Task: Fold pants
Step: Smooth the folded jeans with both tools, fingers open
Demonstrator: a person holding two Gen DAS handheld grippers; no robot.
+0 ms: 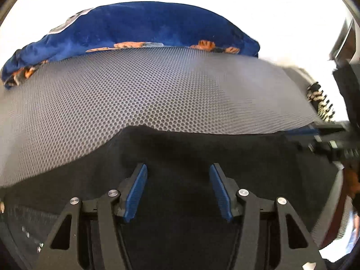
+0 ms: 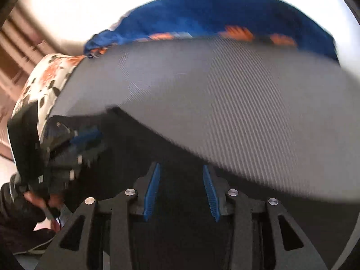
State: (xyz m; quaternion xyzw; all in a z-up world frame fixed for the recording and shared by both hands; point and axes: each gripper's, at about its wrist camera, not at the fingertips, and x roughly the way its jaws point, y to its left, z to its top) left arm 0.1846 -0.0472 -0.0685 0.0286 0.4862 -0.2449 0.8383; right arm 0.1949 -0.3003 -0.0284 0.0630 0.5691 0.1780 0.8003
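1. The left gripper (image 1: 177,168) is seen with its blue pads (image 1: 135,193) set wide apart and nothing between them; the black pants (image 1: 180,148) lie directly under and just ahead of it.
2. The right gripper (image 2: 181,168) is likewise spread, somewhat narrower, and empty; the same black cloth (image 2: 157,144) is spread beneath it and reaches off to its left.
3. Ahead of both grippers the edge of the pants ends on a grey perforated mat (image 1: 157,85), which covers the table beyond.
4. The step in hand is judged to be taking hold of the near cloth for a fold, since nothing is yet held.
5. To do it well, each gripper should be lowered until one pad slides under the cloth edge, so that all layers are caught and not the top one alone.
6. The two holds should be placed level with each other, so that the fold line runs straight.
7. The right view is blurred by motion; closing is better delayed until it steadies.
8. At the far edge of the mat a blue garment (image 1: 146,27) with orange patches is heaped, and a floral cloth (image 2: 45,81) lies far left of the right gripper; both are best left untouched.
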